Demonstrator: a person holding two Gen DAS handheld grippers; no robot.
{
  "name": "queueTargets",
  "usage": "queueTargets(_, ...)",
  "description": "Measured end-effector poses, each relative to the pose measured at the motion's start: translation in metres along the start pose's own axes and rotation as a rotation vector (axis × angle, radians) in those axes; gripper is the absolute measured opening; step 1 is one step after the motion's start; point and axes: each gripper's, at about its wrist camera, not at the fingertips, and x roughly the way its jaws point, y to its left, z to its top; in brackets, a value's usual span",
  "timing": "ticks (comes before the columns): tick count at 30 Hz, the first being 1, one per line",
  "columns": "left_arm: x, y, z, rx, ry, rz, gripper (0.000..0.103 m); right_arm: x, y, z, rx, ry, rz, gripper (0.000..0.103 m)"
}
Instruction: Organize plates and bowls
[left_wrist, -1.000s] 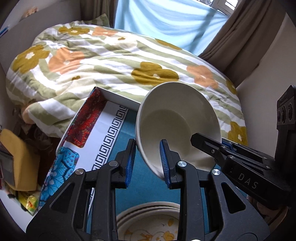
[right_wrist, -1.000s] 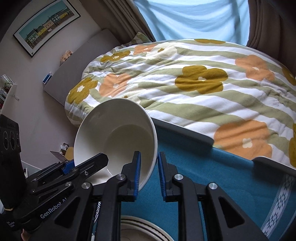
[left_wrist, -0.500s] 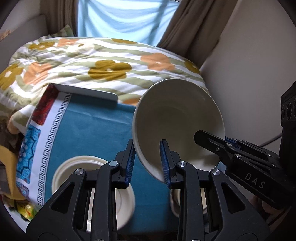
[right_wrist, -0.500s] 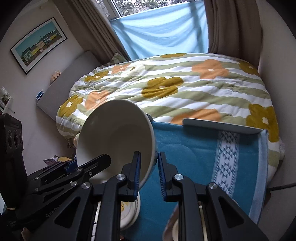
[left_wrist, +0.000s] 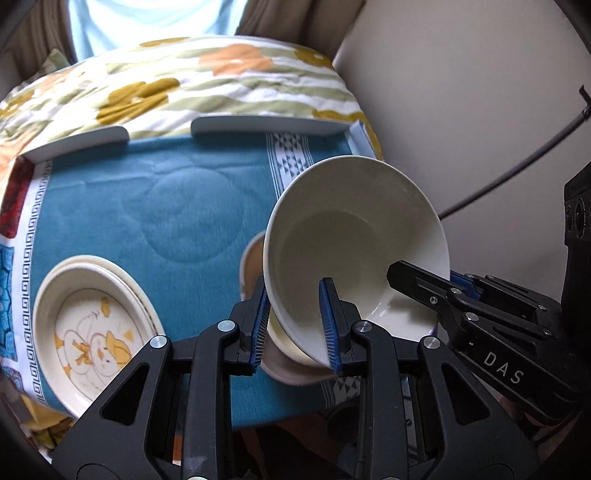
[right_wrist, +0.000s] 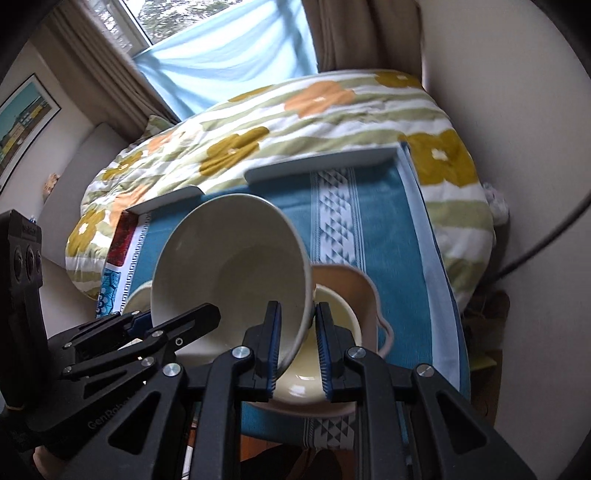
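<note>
with the left gripper (left_wrist: 295, 325) and right gripper (right_wrist: 297, 347) both clenched on the rim of the white bowl (left_wrist: 354, 243), we hold it tilted just above the bowl stack (right_wrist: 332, 350), beside the stacked plates (left_wrist: 92, 328), nesting not yet done.

Two fisheye wrist views, close, angled steeply down over the teal tray (left_wrist: 147, 206) (right_wrist: 402, 236), sharing white bowl (left_wrist: 354, 236) (right_wrist: 229, 266), bed beyond

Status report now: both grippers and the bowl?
Left gripper, right gripper both shut on white bowl rim. Bowl tilted above yellow bowl. Nothing between.
</note>
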Motion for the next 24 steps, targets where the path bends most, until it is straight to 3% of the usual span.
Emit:
queueTargets(8, 0.03, -0.008, -0.012, 0.074, 0.094, 0.039, 0.024, 0.016, -0.021, -0.021, 0.086, 0.041, -0.005, 0.017)
queueTargets(17, 0.053, -0.012, -0.013, 0.131, 0.165, 0.116, 0.024, 0.031, -0.022, -0.026, 0.051, 0.067, -0.04, 0.017)
queueTargets(24, 0.057, -0.018, -0.013, 0.171, 0.175, 0.149, 0.024, 0.038, -0.023, -0.029, 0.053, 0.101, -0.066, 0.017)
